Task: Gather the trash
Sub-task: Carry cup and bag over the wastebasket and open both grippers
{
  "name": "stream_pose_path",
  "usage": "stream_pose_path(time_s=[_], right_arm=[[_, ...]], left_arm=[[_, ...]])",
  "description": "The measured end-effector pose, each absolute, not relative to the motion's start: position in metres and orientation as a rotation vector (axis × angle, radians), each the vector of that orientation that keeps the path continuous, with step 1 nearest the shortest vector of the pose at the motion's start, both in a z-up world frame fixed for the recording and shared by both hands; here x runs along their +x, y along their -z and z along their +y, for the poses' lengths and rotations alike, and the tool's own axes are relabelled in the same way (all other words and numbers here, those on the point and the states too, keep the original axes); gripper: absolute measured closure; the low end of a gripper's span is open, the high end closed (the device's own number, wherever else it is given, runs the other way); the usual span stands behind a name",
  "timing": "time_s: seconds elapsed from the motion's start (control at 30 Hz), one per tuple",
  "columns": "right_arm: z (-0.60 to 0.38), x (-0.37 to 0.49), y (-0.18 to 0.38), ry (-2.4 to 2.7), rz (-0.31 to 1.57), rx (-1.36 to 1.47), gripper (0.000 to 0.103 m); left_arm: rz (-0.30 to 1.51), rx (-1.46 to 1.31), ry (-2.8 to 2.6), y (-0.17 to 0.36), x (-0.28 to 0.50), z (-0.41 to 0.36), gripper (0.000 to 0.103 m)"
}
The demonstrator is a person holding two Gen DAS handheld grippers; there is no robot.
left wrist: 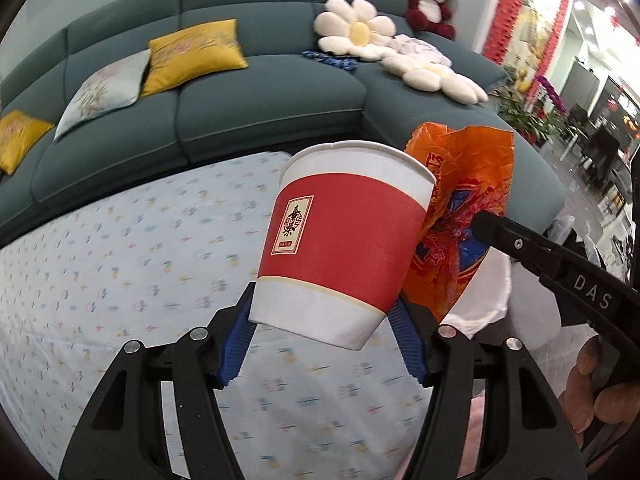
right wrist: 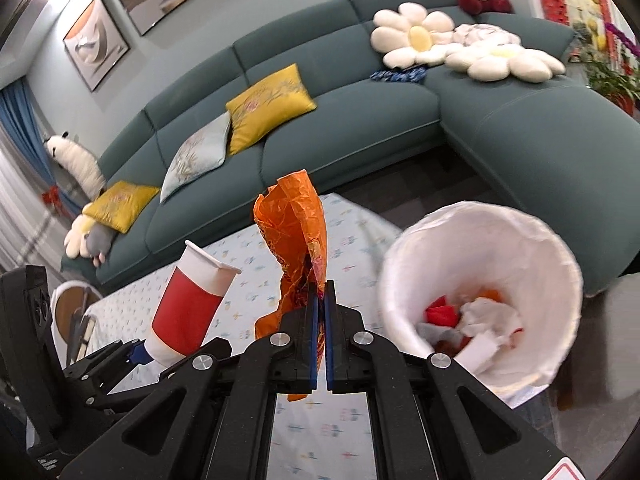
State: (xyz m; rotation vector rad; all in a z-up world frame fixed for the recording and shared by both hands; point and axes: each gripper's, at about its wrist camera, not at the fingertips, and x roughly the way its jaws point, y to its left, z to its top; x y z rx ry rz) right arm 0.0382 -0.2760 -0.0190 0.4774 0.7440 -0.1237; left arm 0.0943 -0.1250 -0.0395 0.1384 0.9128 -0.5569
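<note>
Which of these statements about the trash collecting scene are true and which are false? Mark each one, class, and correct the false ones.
1. The left hand-held gripper holds a red and white paper cup. True.
2. The right hand-held gripper is open and holds nothing. False: it is shut on an orange wrapper.
3. The white-lined bin already has trash in it. True.
4. The paper cup lies inside the bin. False: it is held up above the patterned tablecloth.
5. A red plush toy sits on the sofa. True.
</note>
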Motion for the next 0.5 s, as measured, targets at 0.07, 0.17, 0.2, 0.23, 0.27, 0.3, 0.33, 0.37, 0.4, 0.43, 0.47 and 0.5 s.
stream_pose_path(time_s=[0.07,0.17,0.2,0.23,0.27,0.3,0.33,0.37,0.4,0.43,0.47,0.5], right_arm=[[-0.292,0.027,0.016,0.142,0.732,0.481,0.1],[-0.31,0.013,0.013,0.167,0.717,0.493,0.1],[-0.318,0.008,0.012,0.178,0.711,0.498,0.1],[-0.326,0.003,0.012,0.189,0.705,0.502,0.1],[-0.334,-0.002,0.011,0.199,0.7,0.505,0.1],[-0.338,-0.005,0.011,0.205,0.697,0.507,0.1],[-0.344,-0.009,0.01,0.215,0.692,0.511,0.1],[-0.35,-0.012,0.01,0.222,0.688,0.515,0.1],[-0.357,-0.016,0.011,0.232,0.684,0.52,0.1],[-0.363,-0.02,0.011,0.242,0.681,0.524,0.1],[-0.368,-0.023,0.012,0.249,0.679,0.528,0.1],[-0.371,-0.024,0.012,0.255,0.678,0.531,0.1]], left_arm=[[0.903,0.161,0.577,0.035,0.087,-0.144,0.043],[0.897,0.185,0.603,0.032,0.079,-0.168,0.043],[0.897,0.19,0.614,0.032,0.076,-0.176,0.043],[0.897,0.196,0.622,0.031,0.074,-0.184,0.043],[0.897,0.202,0.628,0.031,0.071,-0.191,0.043],[0.898,0.208,0.634,0.031,0.068,-0.197,0.043],[0.902,0.22,0.643,0.031,0.065,-0.207,0.043],[0.906,0.225,0.649,0.032,0.064,-0.212,0.043],[0.907,0.231,0.658,0.032,0.062,-0.22,0.043],[0.906,0.235,0.661,0.033,0.059,-0.225,0.043],[0.907,0.241,0.666,0.033,0.058,-0.232,0.043],[0.91,0.245,0.671,0.034,0.056,-0.237,0.043]])
